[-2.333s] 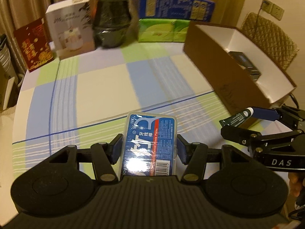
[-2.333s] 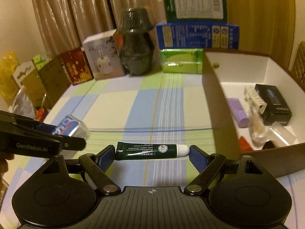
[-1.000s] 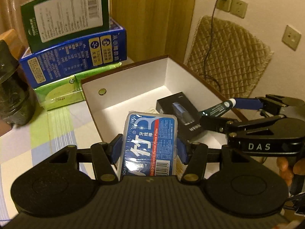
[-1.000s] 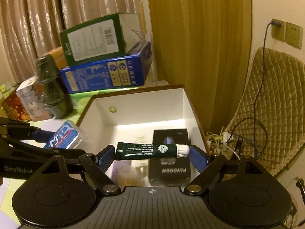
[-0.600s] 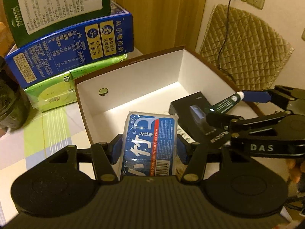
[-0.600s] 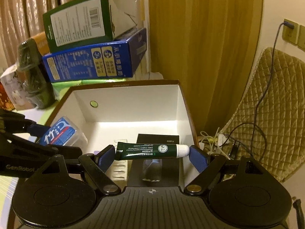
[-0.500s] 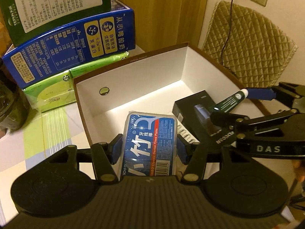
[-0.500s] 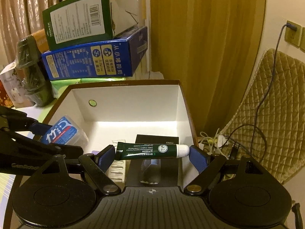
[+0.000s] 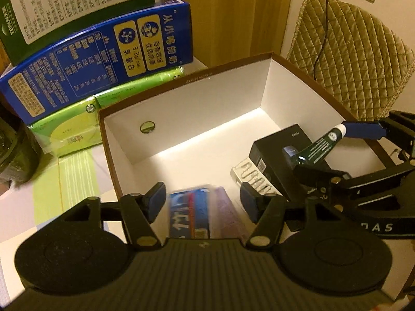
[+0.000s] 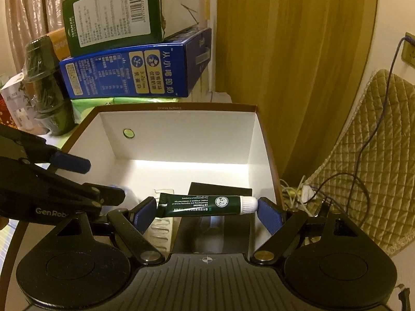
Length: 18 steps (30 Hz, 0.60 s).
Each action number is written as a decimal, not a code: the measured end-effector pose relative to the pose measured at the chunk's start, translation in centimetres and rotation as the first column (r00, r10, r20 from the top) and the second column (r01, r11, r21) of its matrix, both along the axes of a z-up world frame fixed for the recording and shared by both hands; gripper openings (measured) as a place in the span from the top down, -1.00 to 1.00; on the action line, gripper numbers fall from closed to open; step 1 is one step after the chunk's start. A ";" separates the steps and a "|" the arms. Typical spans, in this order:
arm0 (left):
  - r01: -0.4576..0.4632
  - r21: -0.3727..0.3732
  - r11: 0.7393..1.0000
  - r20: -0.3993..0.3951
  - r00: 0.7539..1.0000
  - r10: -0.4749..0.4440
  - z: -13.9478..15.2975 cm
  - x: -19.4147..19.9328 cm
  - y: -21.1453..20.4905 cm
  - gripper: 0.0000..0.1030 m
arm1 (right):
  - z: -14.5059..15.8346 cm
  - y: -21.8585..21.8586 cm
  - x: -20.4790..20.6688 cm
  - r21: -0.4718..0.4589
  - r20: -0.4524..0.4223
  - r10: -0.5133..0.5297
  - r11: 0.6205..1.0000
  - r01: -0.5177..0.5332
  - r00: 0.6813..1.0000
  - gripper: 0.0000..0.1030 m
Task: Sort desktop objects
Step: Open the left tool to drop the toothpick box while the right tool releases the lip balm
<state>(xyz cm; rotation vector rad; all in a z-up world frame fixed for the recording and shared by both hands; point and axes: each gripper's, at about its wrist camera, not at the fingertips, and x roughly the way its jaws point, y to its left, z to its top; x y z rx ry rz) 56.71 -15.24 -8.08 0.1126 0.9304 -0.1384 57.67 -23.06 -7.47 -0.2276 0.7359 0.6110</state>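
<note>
A brown cardboard box point(image 9: 181, 98) with white inner walls lies below both grippers. My left gripper point(image 9: 202, 197) hangs over its near left part with its jaws opening. The blue floss-pick case point(image 9: 186, 215) is blurred between the pads and touches neither. My right gripper point(image 10: 207, 207) is shut on a dark green tube point(image 10: 202, 204) with a white cap, held crosswise over the box's right side. In the left wrist view that tube point(image 9: 316, 150) shows at the right. The left gripper point(image 10: 105, 181) appears at the left of the right wrist view.
Inside the box lie a black carton point(image 9: 275, 155), a white clip strip point(image 9: 249, 176) and a purple item point(image 9: 228, 212). Behind it are stacked a blue carton point(image 9: 98, 62), a green carton point(image 10: 111, 13) and a green pack point(image 9: 77, 119). A quilted chair back point(image 9: 350, 59) and cables point(image 10: 311, 189) are at the right.
The left jaws have spread and the floss-pick case has slipped down out of their grip, blurred. Both grippers came from the table to over the box. The right still holds the tube.
</note>
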 end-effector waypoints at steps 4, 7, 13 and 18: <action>-0.011 -0.011 1.000 0.001 1.000 0.011 0.5 -0.2 0.5 -0.25 | 0.0 0.1 0.2 0.002 -0.005 -0.001 1.000 0.001 1.000 -0.58; -0.023 -0.006 1.000 0.007 1.000 0.023 0.9 -0.5 0.9 -0.34 | -0.1 0.1 0.3 -0.002 0.000 -0.005 1.000 0.005 1.000 -0.58; -0.014 -0.034 0.999 0.018 1.000 0.015 2.3 -1.7 1.4 -0.47 | 0.3 -0.1 0.0 0.016 0.000 0.016 1.000 -0.016 1.000 -0.71; -0.026 -0.025 0.999 0.062 0.998 0.028 3.8 -3.8 1.5 -0.68 | 1.7 -1.6 -1.8 0.068 -0.006 0.022 0.997 -0.021 1.000 -0.82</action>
